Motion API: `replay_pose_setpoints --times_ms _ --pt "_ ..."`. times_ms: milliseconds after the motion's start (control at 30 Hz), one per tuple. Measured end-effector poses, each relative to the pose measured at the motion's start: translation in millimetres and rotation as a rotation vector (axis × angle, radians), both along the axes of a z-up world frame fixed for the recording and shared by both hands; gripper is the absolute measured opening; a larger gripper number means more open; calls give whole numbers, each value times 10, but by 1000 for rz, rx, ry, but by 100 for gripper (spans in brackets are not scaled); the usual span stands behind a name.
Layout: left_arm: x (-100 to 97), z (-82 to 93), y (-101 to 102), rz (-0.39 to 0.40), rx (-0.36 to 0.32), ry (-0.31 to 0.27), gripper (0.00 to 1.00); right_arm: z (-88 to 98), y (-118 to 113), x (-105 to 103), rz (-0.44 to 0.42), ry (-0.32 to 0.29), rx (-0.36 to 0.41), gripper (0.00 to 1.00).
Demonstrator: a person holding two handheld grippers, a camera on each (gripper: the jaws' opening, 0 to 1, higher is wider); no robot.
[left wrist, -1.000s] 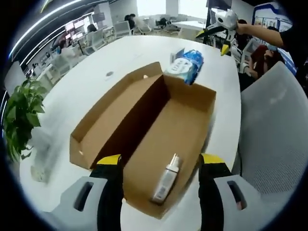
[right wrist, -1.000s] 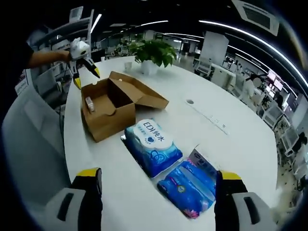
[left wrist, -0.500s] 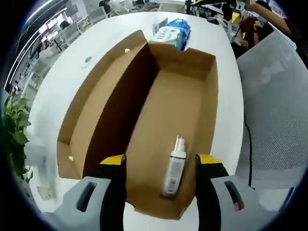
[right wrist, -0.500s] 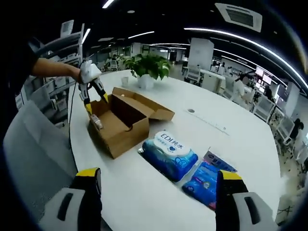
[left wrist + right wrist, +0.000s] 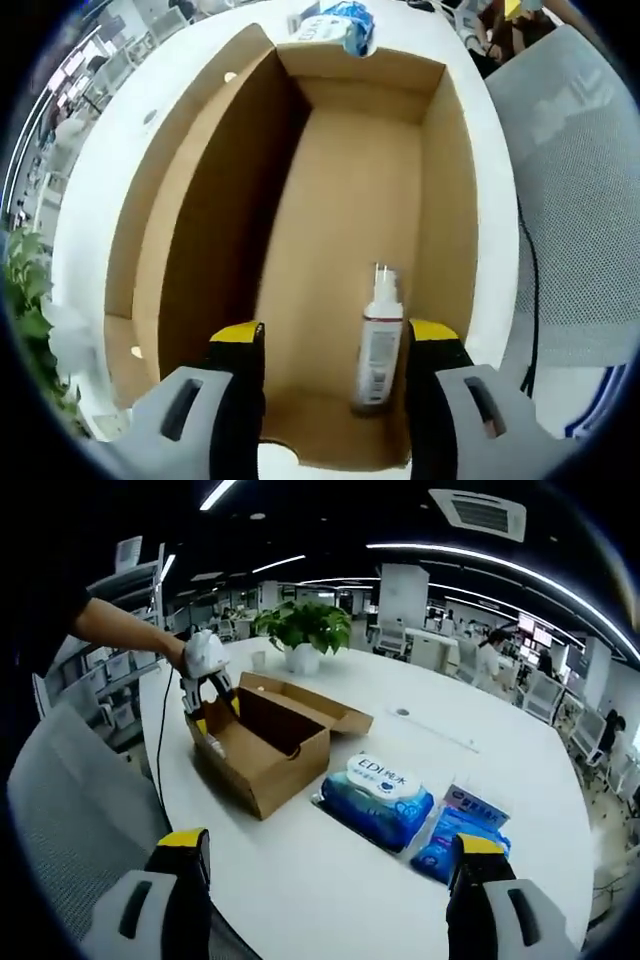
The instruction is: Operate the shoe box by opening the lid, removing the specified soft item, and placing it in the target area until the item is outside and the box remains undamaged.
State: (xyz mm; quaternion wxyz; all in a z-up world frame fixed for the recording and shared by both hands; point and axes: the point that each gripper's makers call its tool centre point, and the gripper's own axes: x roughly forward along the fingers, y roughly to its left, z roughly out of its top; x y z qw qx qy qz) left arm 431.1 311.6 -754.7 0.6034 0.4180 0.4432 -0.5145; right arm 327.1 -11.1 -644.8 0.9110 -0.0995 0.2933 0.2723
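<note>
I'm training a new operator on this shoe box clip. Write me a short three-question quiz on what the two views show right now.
1. True or false: the shoe box has its lid shut.
2. What lies inside the box, between the left gripper jaws in the left gripper view? A) a spray bottle B) a sock C) a plant
3. Fill in: on the white table beside the box lie two blue ____.

Key
1. False: the lid is folded open.
2. A: a small spray bottle lies on the box floor.
3. Packs: a wet wipes pack nearer the box and a second blue pack beyond it; the right gripper is open above the table.
</note>
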Motion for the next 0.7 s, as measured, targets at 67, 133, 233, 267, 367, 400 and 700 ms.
replay_pose_setpoints --times_ms 67,133,233,267,367,400,700 --pt "-13 -42 12 2 6 5 54 2 -5 -13 -7 1 4 99" --pt "-48 -81 6 -5 5 15 55 8 -5 -23 -14 2 10 99" --pt "-12 -83 -6 -11 5 -3 54 19 -16 -15 -27 -3 15 99" --pt "-19 -112 19 -28 24 -11 54 24 -17 -9 -32 -5 20 99" --pt "-61 -142 19 -26 24 1 52 35 -13 -4 -41 -10 27 99" --pt "-55 -135 8 -10 13 -1 51 32 -12 -2 -42 -11 28 99" --pt "-35 -119 31 -1 -11 -28 44 -16 24 -34 -36 -6 24 98"
